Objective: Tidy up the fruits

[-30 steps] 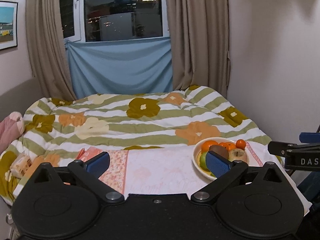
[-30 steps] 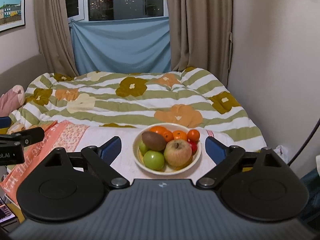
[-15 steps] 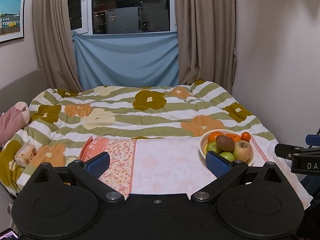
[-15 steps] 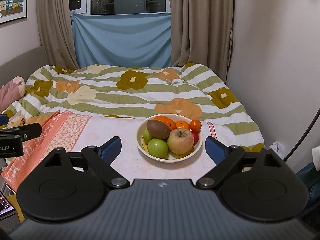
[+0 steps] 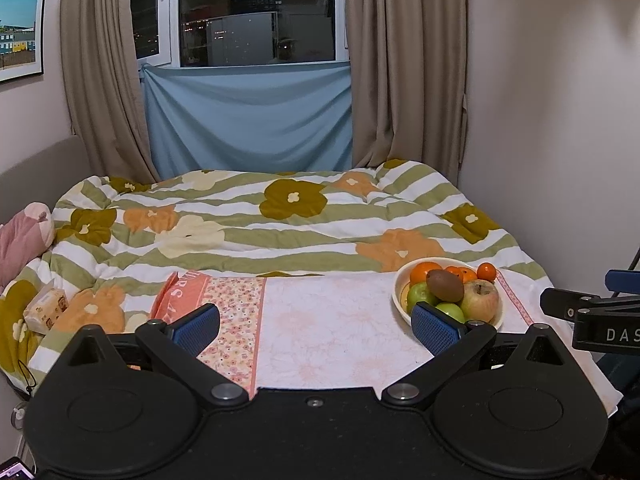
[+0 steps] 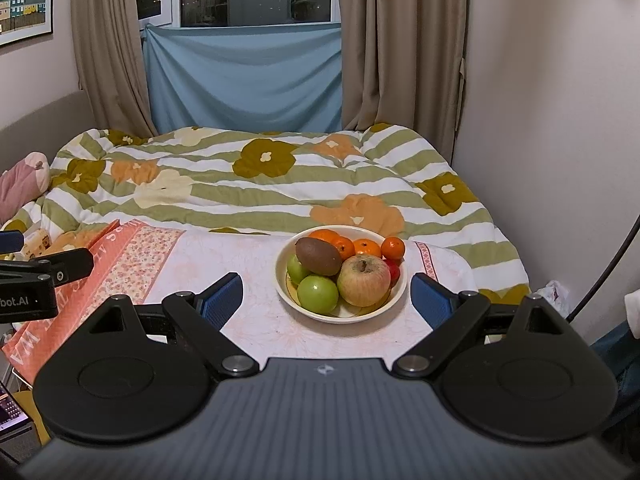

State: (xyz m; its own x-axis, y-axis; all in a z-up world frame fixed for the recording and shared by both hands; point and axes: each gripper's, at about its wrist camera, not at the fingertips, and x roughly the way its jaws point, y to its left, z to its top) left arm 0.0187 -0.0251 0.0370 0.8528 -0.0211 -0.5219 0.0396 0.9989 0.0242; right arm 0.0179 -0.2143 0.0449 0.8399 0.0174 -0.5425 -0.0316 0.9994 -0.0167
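Note:
A cream bowl (image 6: 344, 314) stands on a pale floral cloth on the bed. It holds a brown kiwi (image 6: 318, 256), two green apples (image 6: 317, 294), a yellow-red apple (image 6: 364, 280), several small oranges (image 6: 367, 248) and a red fruit. In the left wrist view the bowl (image 5: 402, 280) sits at the right, just beyond my right fingertip. My right gripper (image 6: 326, 304) is open and empty, hovering in front of the bowl. My left gripper (image 5: 316, 328) is open and empty over the cloth, left of the bowl.
The cloth (image 5: 332, 320) has an orange floral border at the left (image 6: 120, 268). A flowered green-striped duvet (image 6: 260, 184) covers the bed behind it. A tissue pack (image 5: 46, 308) and a pink plush (image 5: 22, 240) lie at the left. A wall is close on the right.
Both grippers have tilted down and moved nearer the cloth, so the bowl now sits lower and larger in both views. Both stay open and empty.

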